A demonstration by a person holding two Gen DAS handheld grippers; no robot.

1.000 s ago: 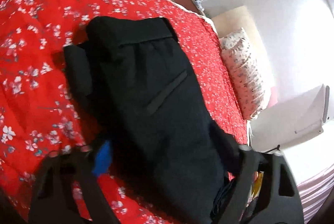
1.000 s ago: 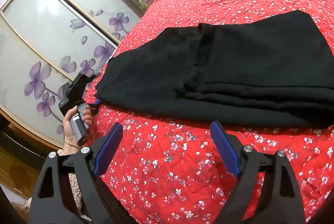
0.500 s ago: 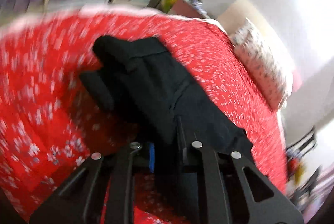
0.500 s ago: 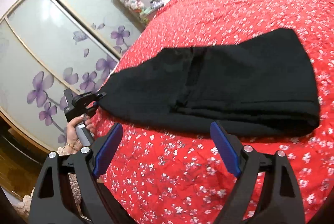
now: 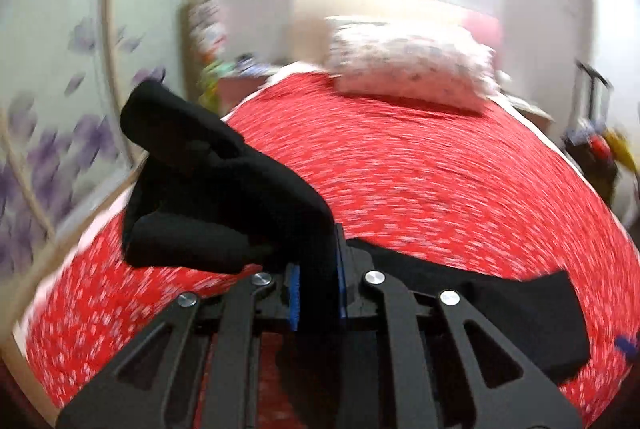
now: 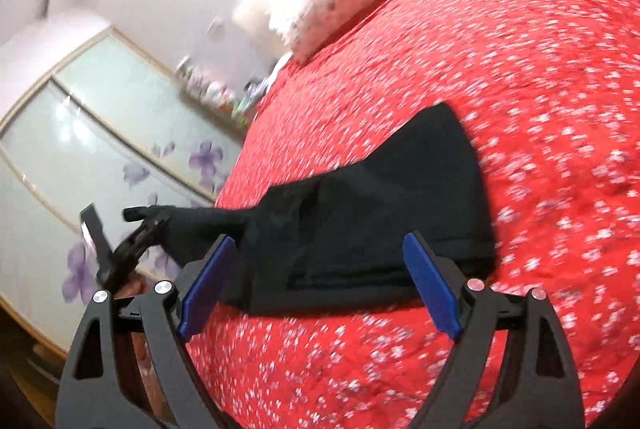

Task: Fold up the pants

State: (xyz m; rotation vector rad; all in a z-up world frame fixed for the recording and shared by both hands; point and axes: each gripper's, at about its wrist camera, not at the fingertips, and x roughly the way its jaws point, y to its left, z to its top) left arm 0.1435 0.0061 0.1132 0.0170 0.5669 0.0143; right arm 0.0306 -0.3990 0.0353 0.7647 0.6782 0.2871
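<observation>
We see the left gripper [image 5: 316, 285] with its jaws closed tight on one end of the black fabric pants [image 5: 216, 189], the cloth pinched between the blue pads and rising out of them in a bunched, rolled fold that hangs in the air above the near left side of the bed; from the right wrist view the same gripper [image 6: 138, 229] shows at the left edge of the bed, lifting that end of the pants [image 6: 372, 213] off the cover while the rest of the garment lies flat, folded in layers, on the red bedspread with small white flowers [image 6: 540, 77]. The right gripper [image 6: 320, 289] hovers just above the near edge of the pants with its jaws spread wide and nothing between the blue pads [image 6: 428, 289]. In the left wrist view the flat part of the pants stretches away to the right behind the gripper, its far end resting on the bedspread [image 5: 420, 169]. A white pillow with a small floral print [image 5: 412, 73] sits at the head of the bed, well apart from the pants, and a sliding wardrobe door with purple flowers on frosted glass [image 6: 100, 157] stands beside the bed on the left; both views are blurred
</observation>
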